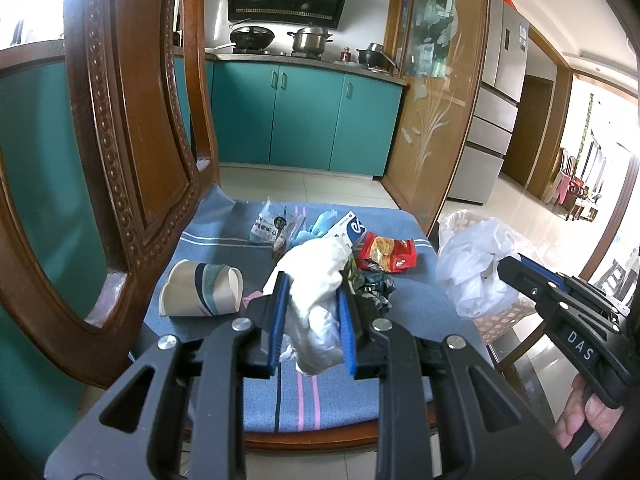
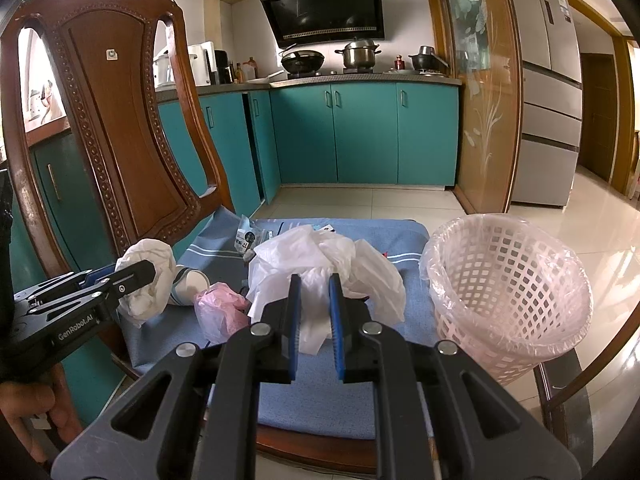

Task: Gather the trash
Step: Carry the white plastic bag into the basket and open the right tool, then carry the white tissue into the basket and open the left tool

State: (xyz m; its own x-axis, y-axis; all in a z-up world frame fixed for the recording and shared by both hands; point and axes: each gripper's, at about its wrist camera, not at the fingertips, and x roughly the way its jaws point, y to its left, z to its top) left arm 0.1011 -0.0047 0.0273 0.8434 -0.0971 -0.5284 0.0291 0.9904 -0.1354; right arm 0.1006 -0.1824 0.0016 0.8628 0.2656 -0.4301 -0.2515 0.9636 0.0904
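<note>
**A:** So what's the setup? Biggest stuff first pls.

**B:** Big carved wooden chair (image 2: 108, 120), back on the left, with a blue striped cushion (image 1: 224, 232) on the seat. Trash is piled on the cushion. Just right of the chair there's a pink lattice basket (image 2: 516, 276) with a clear liner in it.

**A:** And the hands?

**B:** Both grippers point forward and angle down a bit over the seat. The left gripper (image 1: 310, 286) has its blue pads clamped narrow on a crumpled white wad (image 1: 316, 280), held up off the cushion. The right gripper (image 2: 314, 280) is pinched nearly closed on a white plastic bag (image 2: 320, 264), which bunches up above the fingers. It sits left of the basket, near its rim. You can see bare fingers (image 1: 580, 416) wrapped round the right handle, low at the near right.

**A:** What's left on the seat?

**B:** A paper cup (image 1: 202, 288) on its side at the left, a red snack wrapper (image 1: 384, 254) further right, a pink bag (image 2: 220, 308) near the front, and a clear printed packet (image 1: 270, 228) at the far edge.
</note>
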